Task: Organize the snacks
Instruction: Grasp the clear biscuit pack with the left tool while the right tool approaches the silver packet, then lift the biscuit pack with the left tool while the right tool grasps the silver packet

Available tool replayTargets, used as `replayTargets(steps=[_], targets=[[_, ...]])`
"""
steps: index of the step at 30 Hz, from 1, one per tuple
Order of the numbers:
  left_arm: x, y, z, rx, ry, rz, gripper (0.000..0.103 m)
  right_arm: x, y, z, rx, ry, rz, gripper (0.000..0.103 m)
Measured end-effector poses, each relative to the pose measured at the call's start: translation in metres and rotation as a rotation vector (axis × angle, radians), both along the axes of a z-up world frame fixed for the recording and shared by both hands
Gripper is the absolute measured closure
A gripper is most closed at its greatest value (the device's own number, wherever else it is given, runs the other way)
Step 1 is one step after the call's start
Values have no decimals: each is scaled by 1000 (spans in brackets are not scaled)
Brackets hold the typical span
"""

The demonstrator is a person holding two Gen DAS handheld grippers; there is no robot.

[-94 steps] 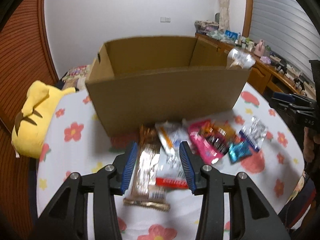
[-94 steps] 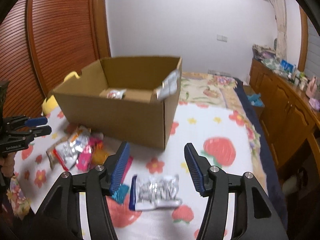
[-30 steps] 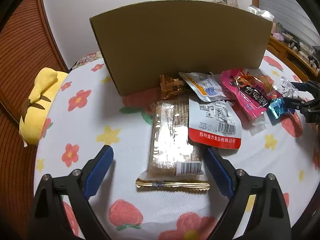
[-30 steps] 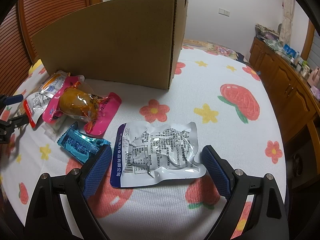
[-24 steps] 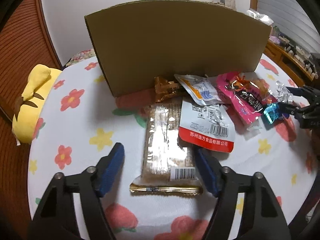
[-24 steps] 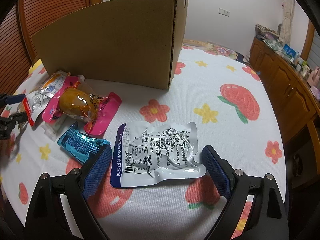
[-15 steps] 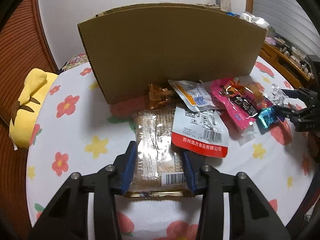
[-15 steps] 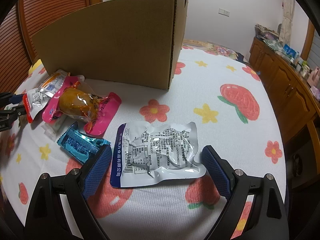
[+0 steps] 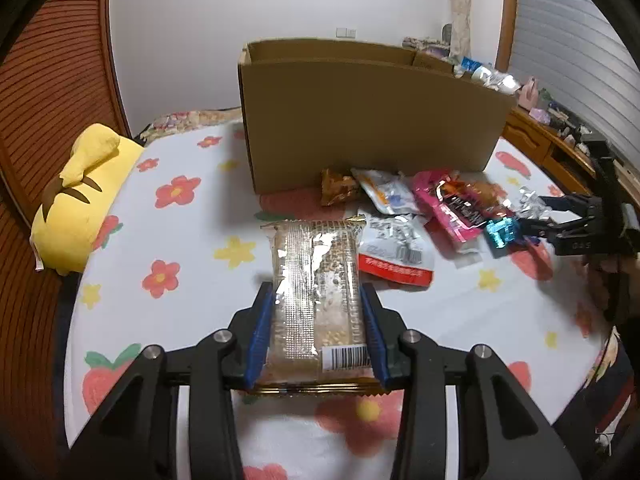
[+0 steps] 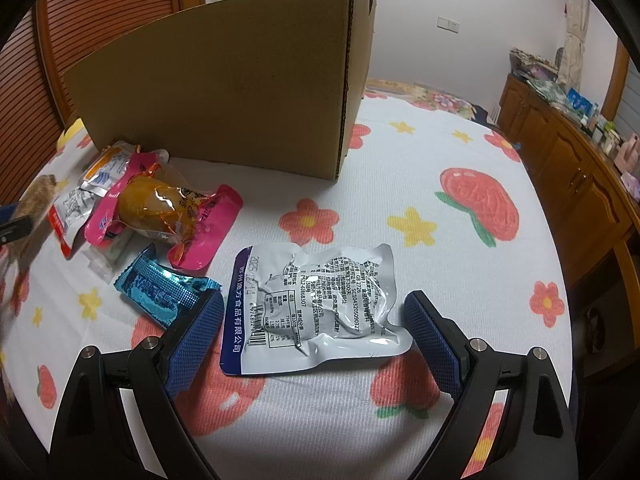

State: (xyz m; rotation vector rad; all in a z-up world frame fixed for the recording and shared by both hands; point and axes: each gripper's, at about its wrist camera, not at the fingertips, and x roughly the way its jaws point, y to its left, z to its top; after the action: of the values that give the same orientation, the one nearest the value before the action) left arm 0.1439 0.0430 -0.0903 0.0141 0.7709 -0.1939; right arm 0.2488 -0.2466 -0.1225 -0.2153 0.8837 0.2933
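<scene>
Left hand-held gripper (image 9: 317, 334) clamps the long clear-wrapped grain bar with gold crimped ends (image 9: 316, 292) by its long edges, blue pads pressed to both sides near the barcode end. Bar is lifted, its far end pointing toward the open brown cardboard box (image 9: 360, 120).

Right hand-held gripper (image 10: 316, 344) stands wide open, pads either side of the crinkled silver vacuum pouch with a purple printed strip (image 10: 316, 308), not touching it. Pouch lies flat on the flower-printed white cloth (image 10: 440, 160), in front of the box's near right corner.

Handling judgement: carry the bar up over the box's near wall before releasing; the grip is at one end, so the free length may droop and catch the rim. Keep it level, lift high.

Materials:
- Bar: rigid-looking slab in glossy film; slippery under a side pinch.
- Silver pouch: thin, wrinkled, limp; likely to need a pinch on a raised fold.
- Pink glossy pouch with an orange lump inside (image 10: 160, 208), bulky, left of the silver pouch and in front of the box.
- Teal foil wrapper (image 10: 160, 288), small, crimped, just left of the silver pouch.
- Box: plain corrugated, tall walls.
</scene>
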Motion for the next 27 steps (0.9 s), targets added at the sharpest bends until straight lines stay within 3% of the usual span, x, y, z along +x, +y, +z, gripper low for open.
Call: replayTargets(steps=[9, 15, 19, 27], targets=[[-16, -17, 12, -37, -45, -36, 62, -5, 4, 2, -2, 17, 39, 10], [-19, -31, 16, -49, -57, -62, 62, -9, 5, 2, 1, 21, 59, 16], [-22, -34, 16, -54, -58, -67, 62, -6, -2, 6, 24, 12, 40, 32], [-20, -34, 12, -59, -48, -62, 62, -6, -6, 8, 40, 19, 52, 35]])
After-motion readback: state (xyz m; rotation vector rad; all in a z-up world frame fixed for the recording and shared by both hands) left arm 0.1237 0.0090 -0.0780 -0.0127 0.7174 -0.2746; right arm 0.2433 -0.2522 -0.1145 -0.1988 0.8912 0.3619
